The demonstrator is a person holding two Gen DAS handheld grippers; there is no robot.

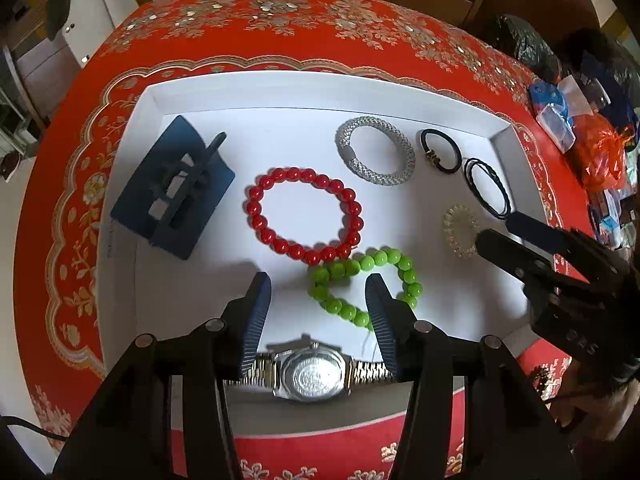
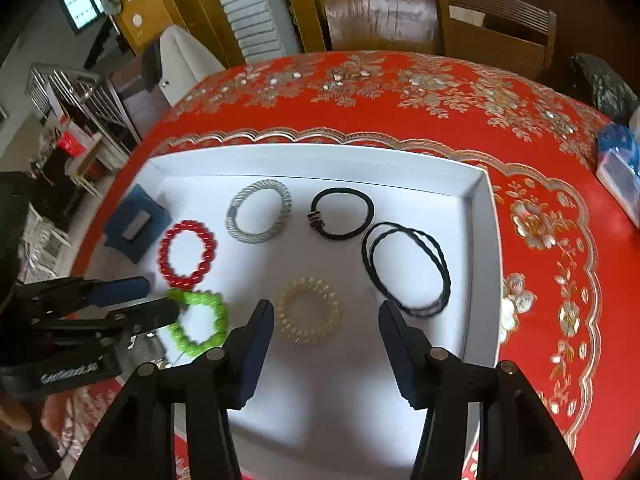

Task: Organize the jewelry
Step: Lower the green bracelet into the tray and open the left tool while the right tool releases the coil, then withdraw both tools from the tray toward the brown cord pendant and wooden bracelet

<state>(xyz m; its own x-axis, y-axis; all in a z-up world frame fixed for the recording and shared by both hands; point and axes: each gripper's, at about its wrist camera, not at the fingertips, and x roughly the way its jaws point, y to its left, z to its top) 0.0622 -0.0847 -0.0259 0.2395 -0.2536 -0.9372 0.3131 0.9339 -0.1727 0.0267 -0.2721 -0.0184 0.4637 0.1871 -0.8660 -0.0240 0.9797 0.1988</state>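
Note:
A white tray (image 1: pixel 168 96) on a red tablecloth holds jewelry: a red bead bracelet (image 1: pixel 304 216), a green bead bracelet (image 1: pixel 362 286), a silver mesh bracelet (image 1: pixel 374 150), a black hair tie with a charm (image 1: pixel 440 152), a thin black cord loop (image 1: pixel 486 188), a clear spiral hair tie (image 1: pixel 460 236) and a metal watch (image 1: pixel 310 372) lying face down. My left gripper (image 1: pixel 318 284) is open above the watch, beside the green bracelet. My right gripper (image 2: pixel 326 314) is open over the clear spiral tie (image 2: pixel 308 310) and is empty.
A dark blue jewelry stand (image 1: pixel 172 192) sits at the tray's left end. Plastic bags and clutter (image 1: pixel 592 148) lie on the table's right side. Chairs (image 2: pixel 440 20) stand behind the table. The red cloth (image 2: pixel 552 240) surrounds the tray.

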